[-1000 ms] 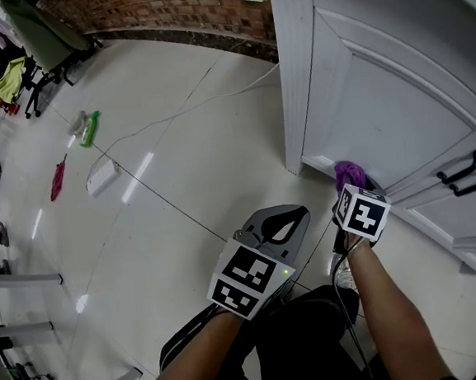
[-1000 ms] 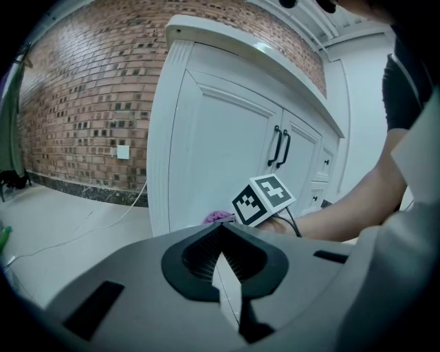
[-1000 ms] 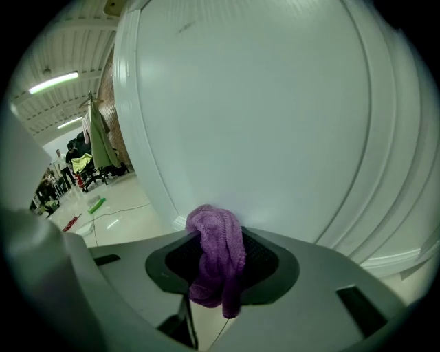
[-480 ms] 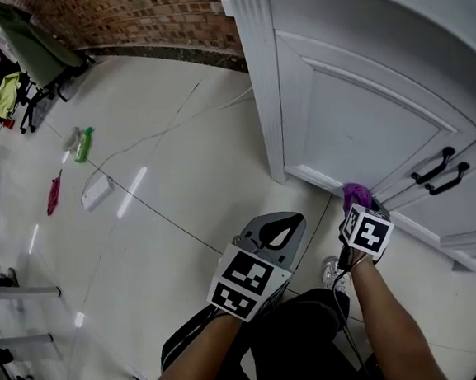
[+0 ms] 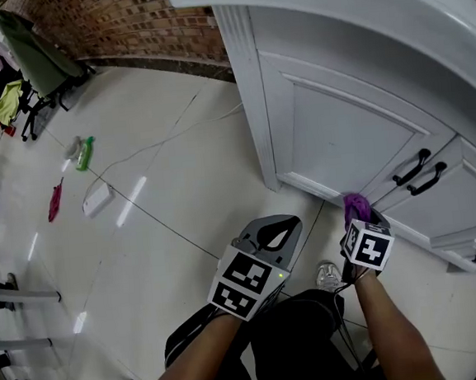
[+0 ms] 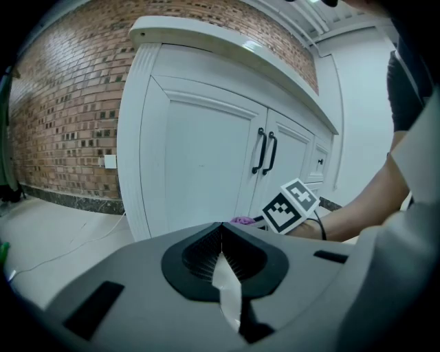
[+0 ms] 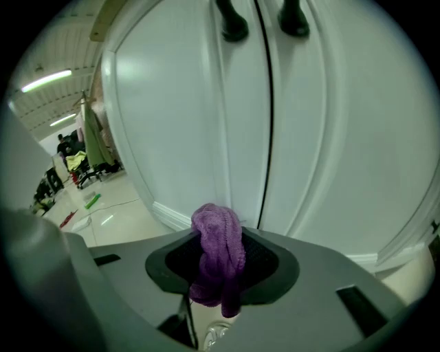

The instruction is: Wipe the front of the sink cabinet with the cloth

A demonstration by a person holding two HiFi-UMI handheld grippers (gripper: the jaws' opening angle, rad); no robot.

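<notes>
We find the right gripper (image 5: 361, 222) clamped on the purple cloth (image 5: 354, 206) at the sink cabinet's (image 5: 344, 126) bottom edge, evidently for wiping; the left gripper (image 6: 221, 256) is closed, empty, held back

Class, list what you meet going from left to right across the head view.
red item on the floor → green bottle → left claw → purple cloth → black cabinet handles

The left gripper (image 6: 221, 237) has its jaws together, with nothing between. Beyond it, the right gripper (image 6: 290, 205) holds a purple cloth (image 6: 242, 221) low at the white cabinet (image 6: 199, 165).
</notes>
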